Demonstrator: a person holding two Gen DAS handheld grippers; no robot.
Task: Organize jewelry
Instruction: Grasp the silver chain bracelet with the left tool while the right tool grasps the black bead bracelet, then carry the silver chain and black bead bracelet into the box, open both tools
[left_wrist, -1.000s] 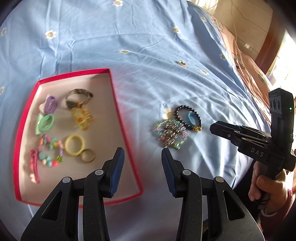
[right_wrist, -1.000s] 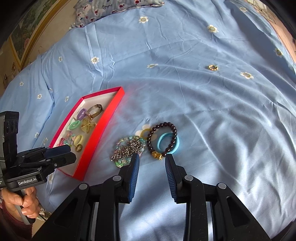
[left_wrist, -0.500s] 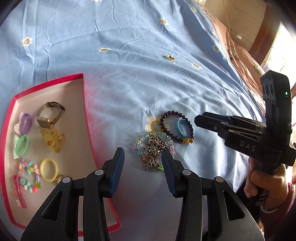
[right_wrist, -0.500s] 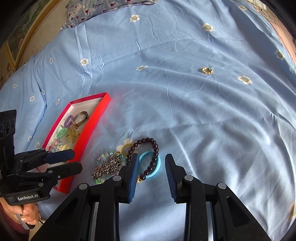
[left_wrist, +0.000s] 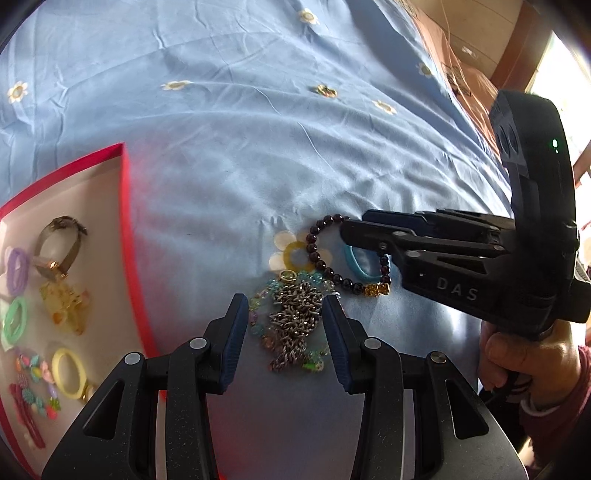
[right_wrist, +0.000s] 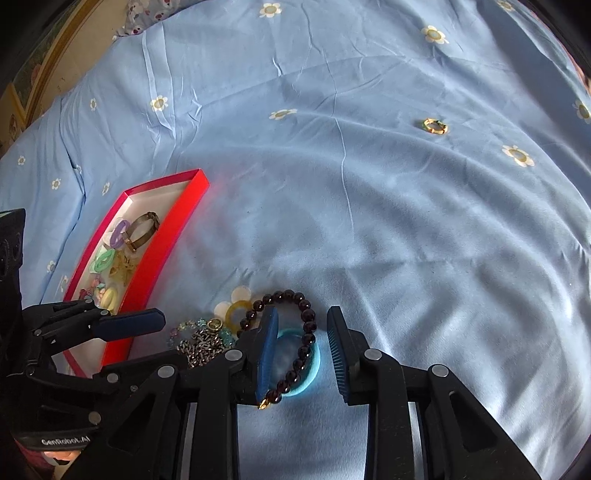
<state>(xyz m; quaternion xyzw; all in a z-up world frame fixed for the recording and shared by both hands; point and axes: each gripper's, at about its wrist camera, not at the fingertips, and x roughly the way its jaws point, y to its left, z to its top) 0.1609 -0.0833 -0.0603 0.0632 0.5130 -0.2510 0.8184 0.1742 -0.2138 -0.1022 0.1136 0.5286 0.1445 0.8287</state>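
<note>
Your left gripper (left_wrist: 284, 332) hangs with jaws spread over the silver chain bracelet (left_wrist: 293, 325), a tangled heap on the blue bedsheet (left_wrist: 240, 155) whose long axis runs away from you, between the two blue pads; neither pad touches it. Pale glass beads (left_wrist: 258, 306) ring the heap. Just beyond it lies a yellow ring (left_wrist: 295, 254), sitting on one of the sheet's printed daisies.

Your right gripper (right_wrist: 301, 347) is also parted, straddling the dark bead bracelet (right_wrist: 306, 317) and the blue hair tie (right_wrist: 295, 358) beneath it. The bracelet's oval stretches lengthwise along the fingers, its gold charm (right_wrist: 264, 405) at the near end by your left-hand pad. In the left wrist view that same gripper (left_wrist: 347, 229) comes in from the right, and its tip covers part of the bead loop (left_wrist: 321, 262).

The red tray (left_wrist: 127, 236) lies to the left, touching nothing in the loose pile. Only the left wrist view shows its contents plainly: a watch (left_wrist: 61, 240), purple (left_wrist: 16, 267), green (left_wrist: 14, 319) and yellow (left_wrist: 68, 373) rings, an amber clip (left_wrist: 68, 306). Only the right wrist view shows clearly a small gold ring (right_wrist: 435, 126) lying alone, well apart, far up the sheet, and a floral pillow (right_wrist: 159, 11) at the top edge.
</note>
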